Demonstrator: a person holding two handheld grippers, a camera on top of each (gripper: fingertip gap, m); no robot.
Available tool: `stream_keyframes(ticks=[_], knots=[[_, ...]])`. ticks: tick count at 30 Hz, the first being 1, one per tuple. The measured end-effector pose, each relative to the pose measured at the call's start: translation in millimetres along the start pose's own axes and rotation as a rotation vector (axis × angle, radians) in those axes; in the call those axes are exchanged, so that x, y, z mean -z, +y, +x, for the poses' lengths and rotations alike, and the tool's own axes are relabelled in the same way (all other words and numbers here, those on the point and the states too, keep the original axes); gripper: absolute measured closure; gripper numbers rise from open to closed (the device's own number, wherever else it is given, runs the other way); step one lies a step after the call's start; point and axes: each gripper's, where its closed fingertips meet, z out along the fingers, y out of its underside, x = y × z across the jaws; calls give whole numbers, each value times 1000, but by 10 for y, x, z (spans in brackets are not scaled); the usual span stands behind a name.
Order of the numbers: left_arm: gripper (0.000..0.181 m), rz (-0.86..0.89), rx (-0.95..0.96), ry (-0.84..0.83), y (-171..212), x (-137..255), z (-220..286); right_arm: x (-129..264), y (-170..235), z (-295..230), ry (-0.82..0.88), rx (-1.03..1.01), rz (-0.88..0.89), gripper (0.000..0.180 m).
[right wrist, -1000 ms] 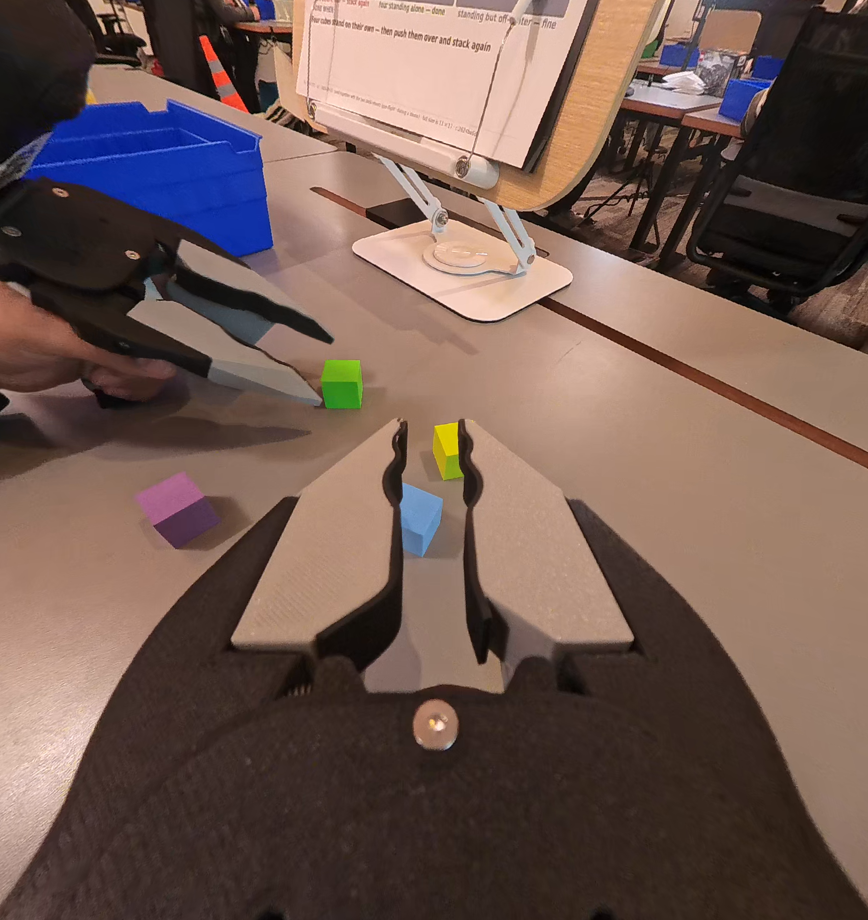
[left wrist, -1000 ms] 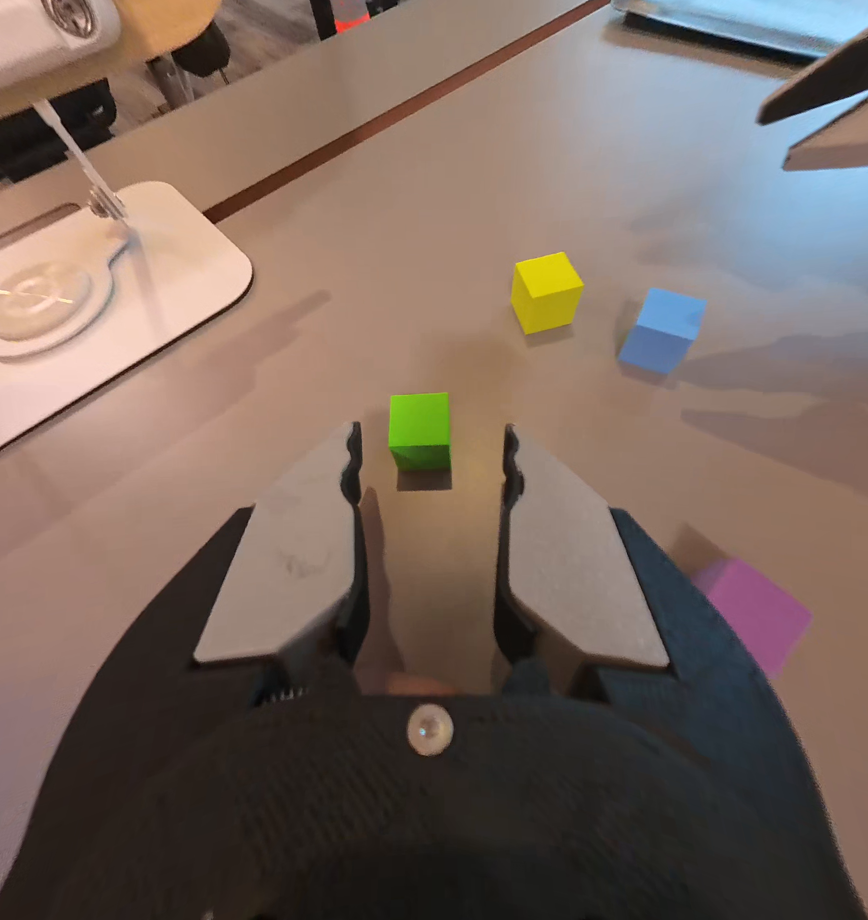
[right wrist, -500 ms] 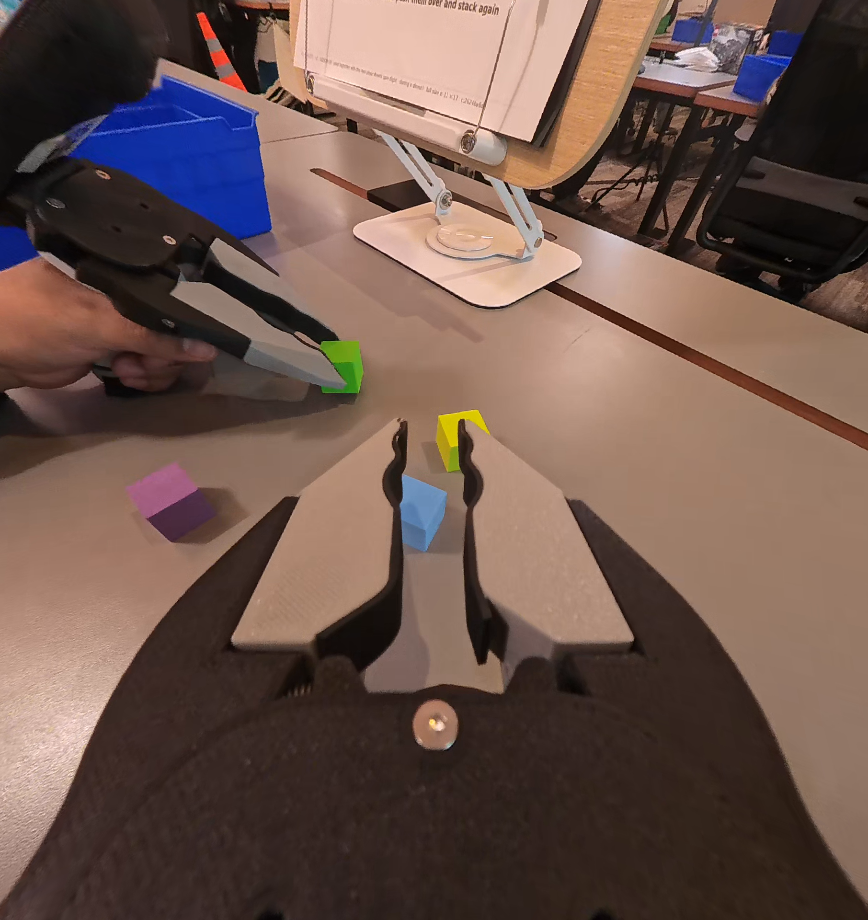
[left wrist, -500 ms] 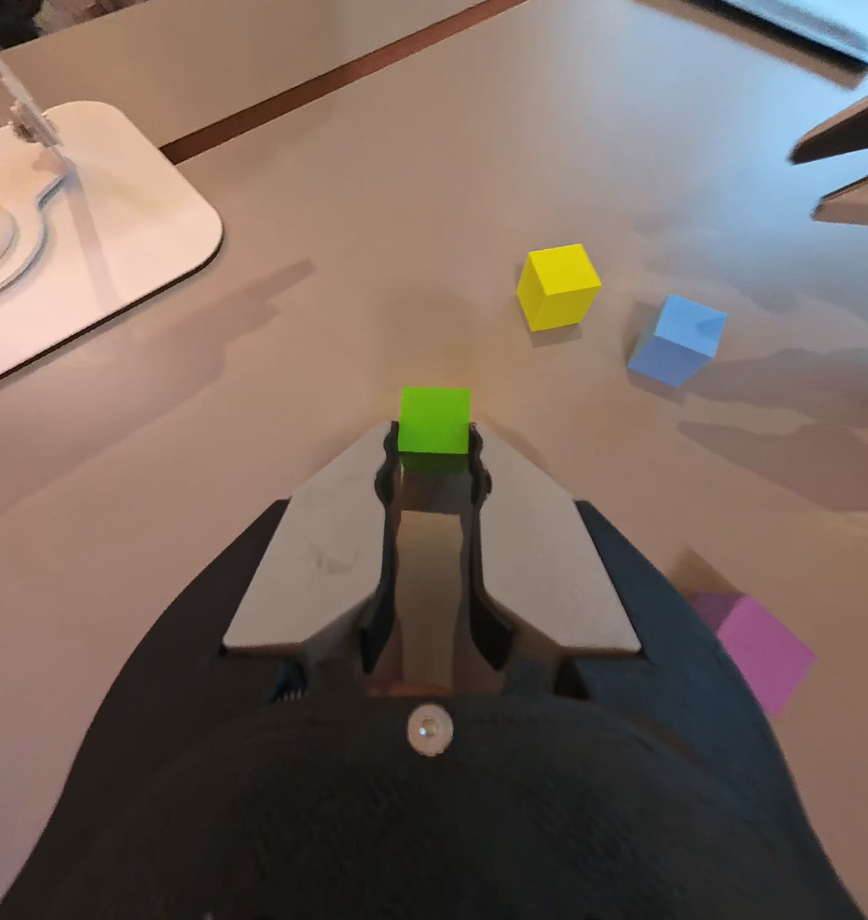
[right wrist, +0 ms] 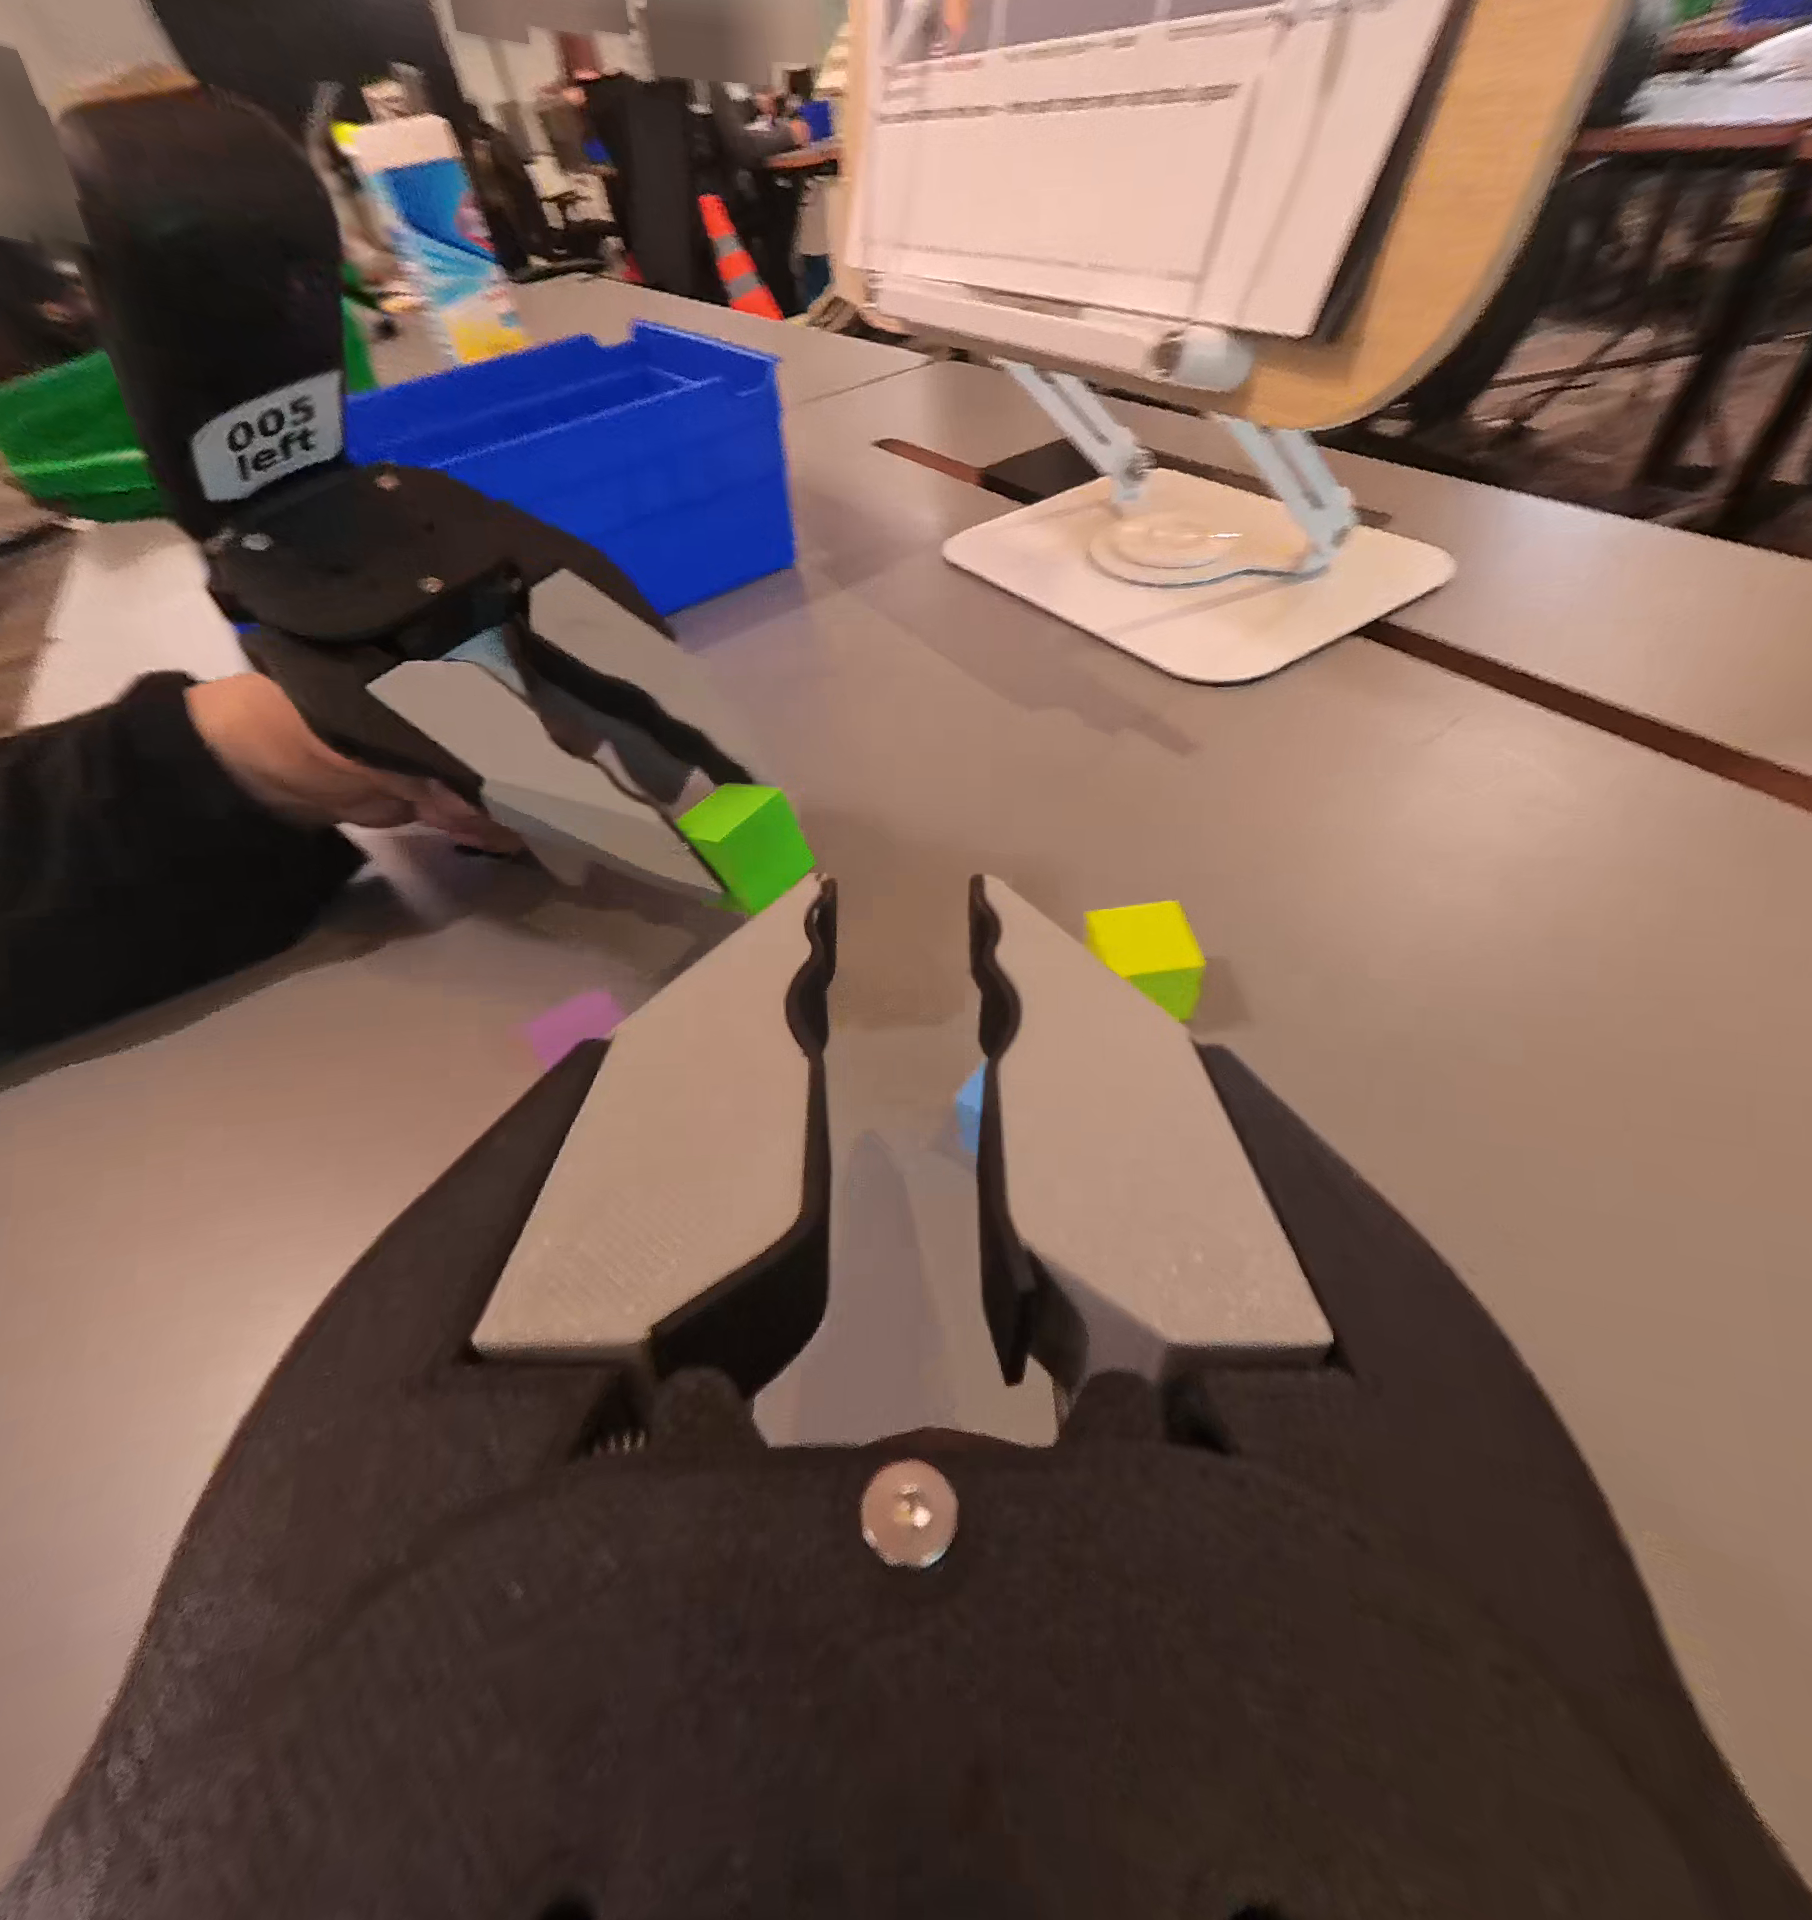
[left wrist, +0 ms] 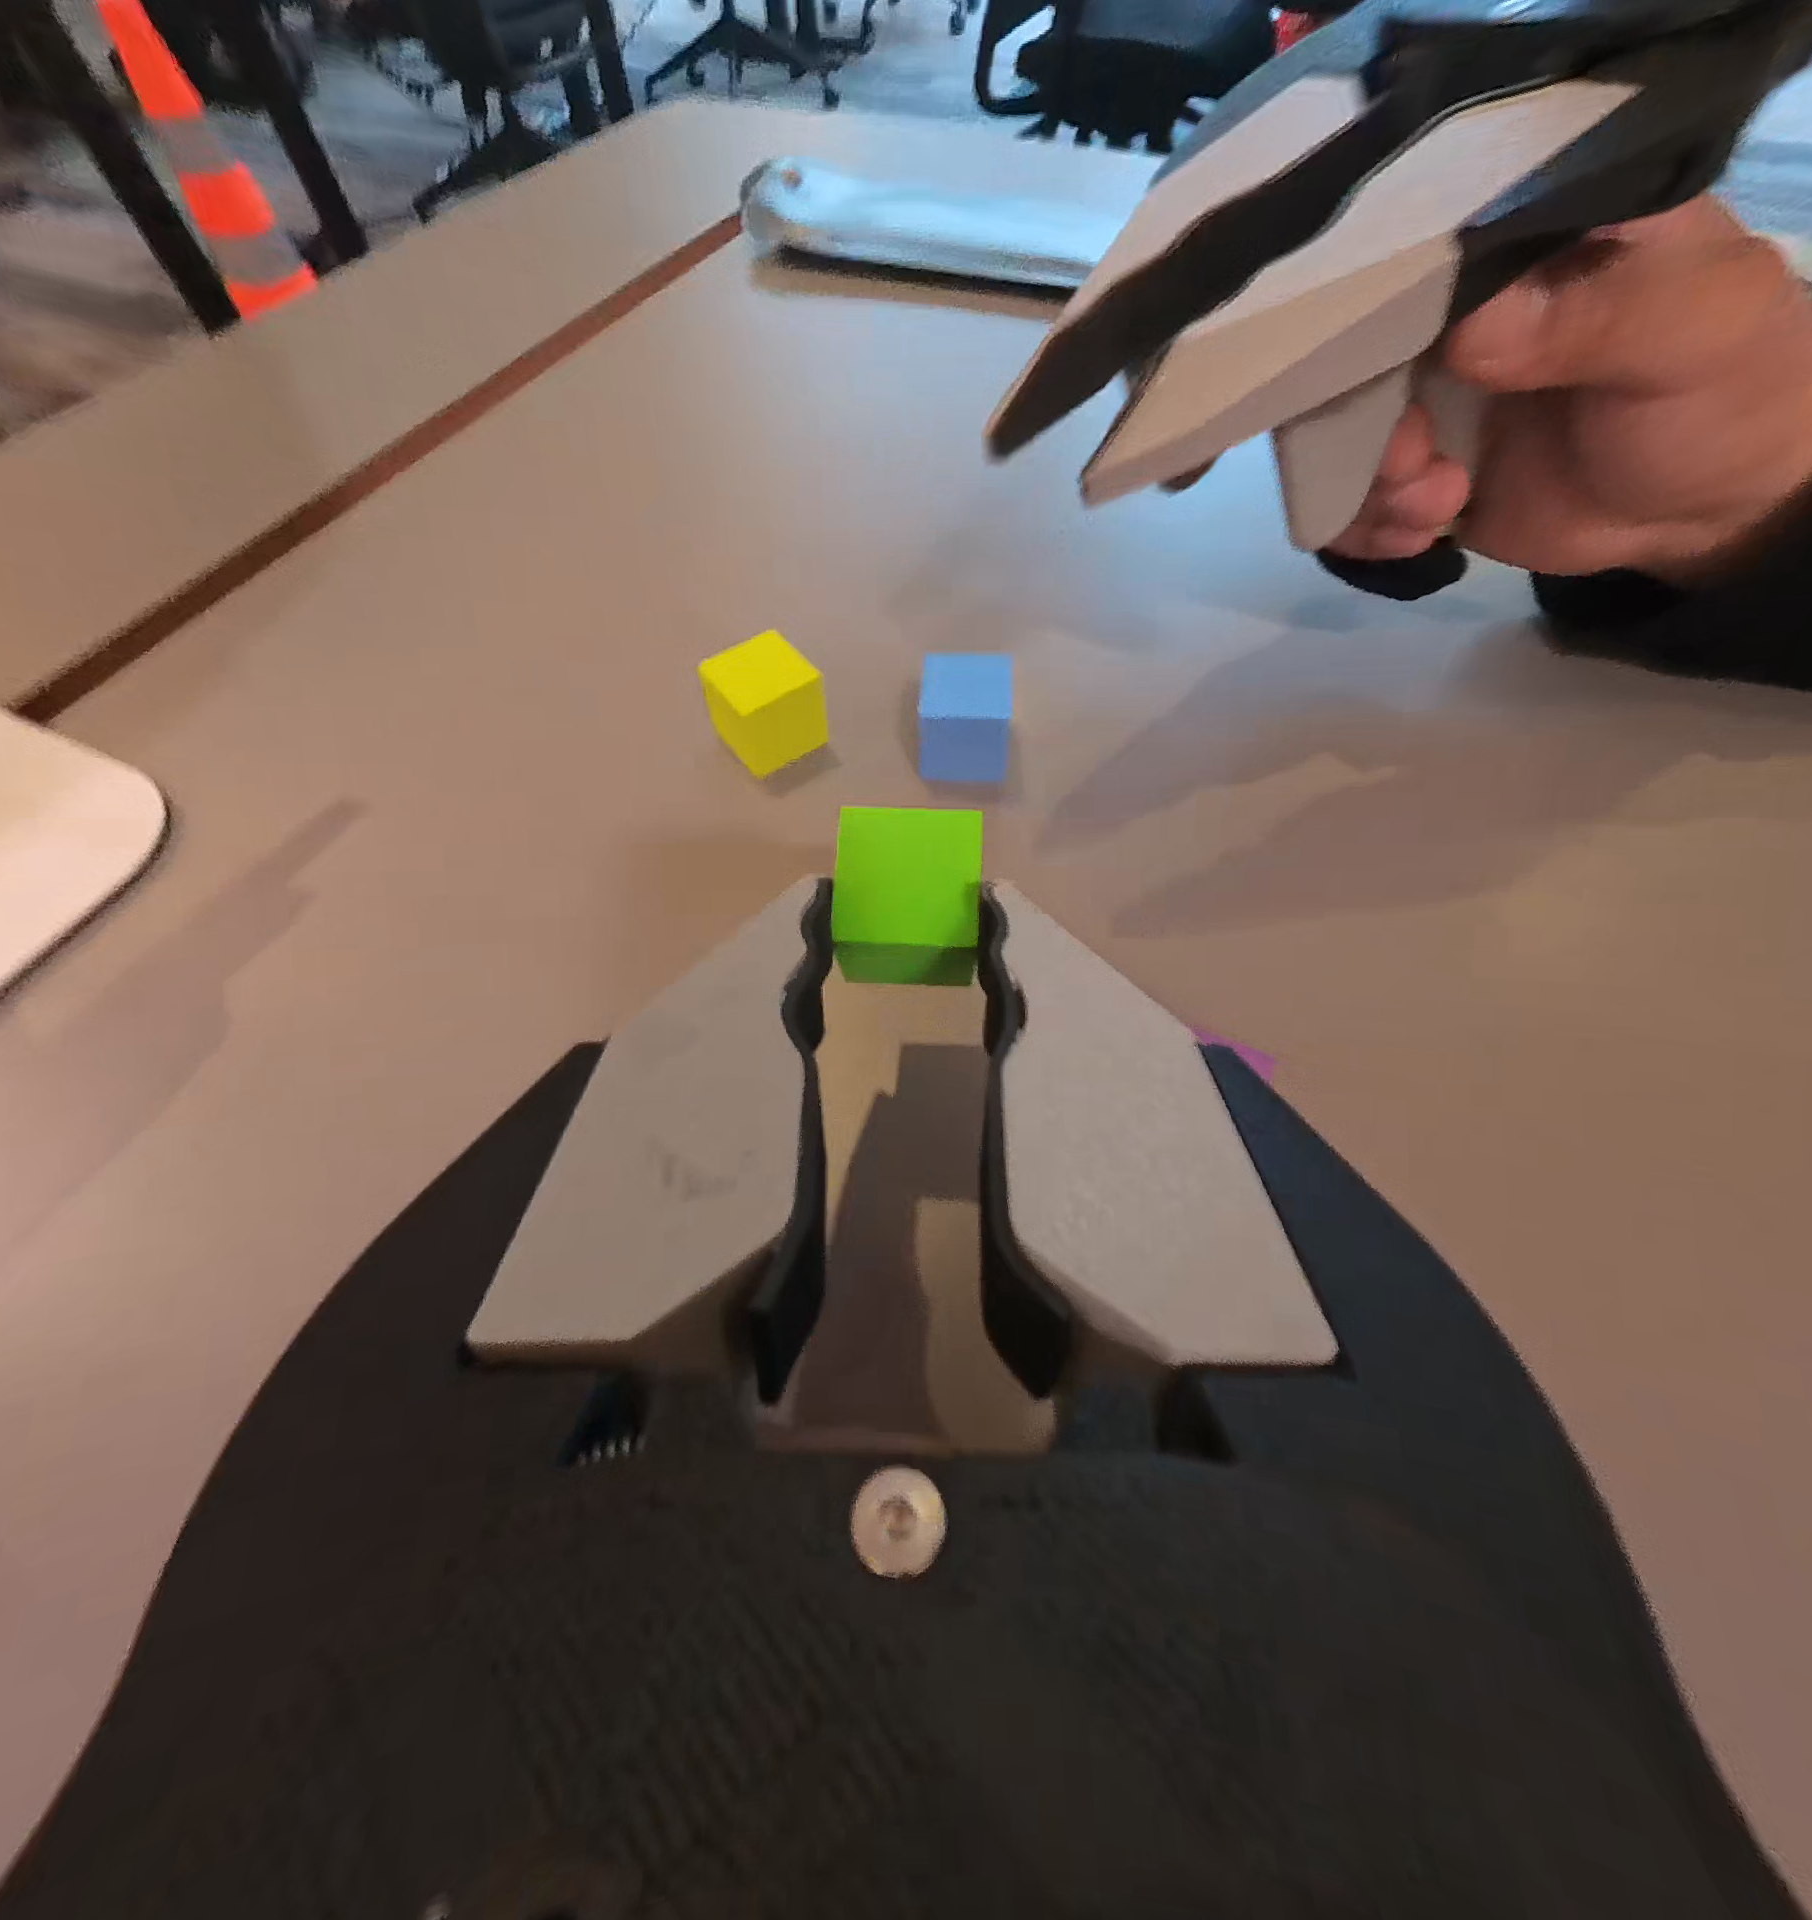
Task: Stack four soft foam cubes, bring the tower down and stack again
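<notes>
Left gripper (left wrist: 907, 925) has just clamped the small green foam cube (left wrist: 907, 883) and lifted — cube 1 taken, right gripper (right wrist: 902, 904) empty, narrowly parted.

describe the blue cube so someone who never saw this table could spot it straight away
On the grey table, two small cubes sit side by side ahead of the left gripper and its green cube. The blue cube is right of the yellow cube, the only pale blue one.

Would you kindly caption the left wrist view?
Left gripper clamps a green foam cube above the grey table.
</notes>
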Motion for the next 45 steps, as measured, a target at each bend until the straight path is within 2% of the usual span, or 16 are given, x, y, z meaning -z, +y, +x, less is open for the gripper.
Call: stream_keyframes(ticks=[3,9,15,21,26,28,45], knots=[[155,35,-168,-19,-137,86,138,-41,24,-169,-96,-35,-17,156],[156,189,-542,-186,-504,250,364,-58,-17,-457,-277,-156,-11,149],[155,186,-731,-268,-563,224,494,15,-190,-639,-453,-331,64,144],[155,144,-790,-310,-514,175,473,-12,-145,-699,-507,-405,30,145],[155,133,-805,-308,-494,143,501,-80,-54,-727,-478,-380,-18,148],[155,131,-809,-310,-489,131,508,-91,-52,-722,-464,-373,-16,155],[155,168,-763,-319,-490,140,507,-90,-54,-714,-427,-327,-23,156]])
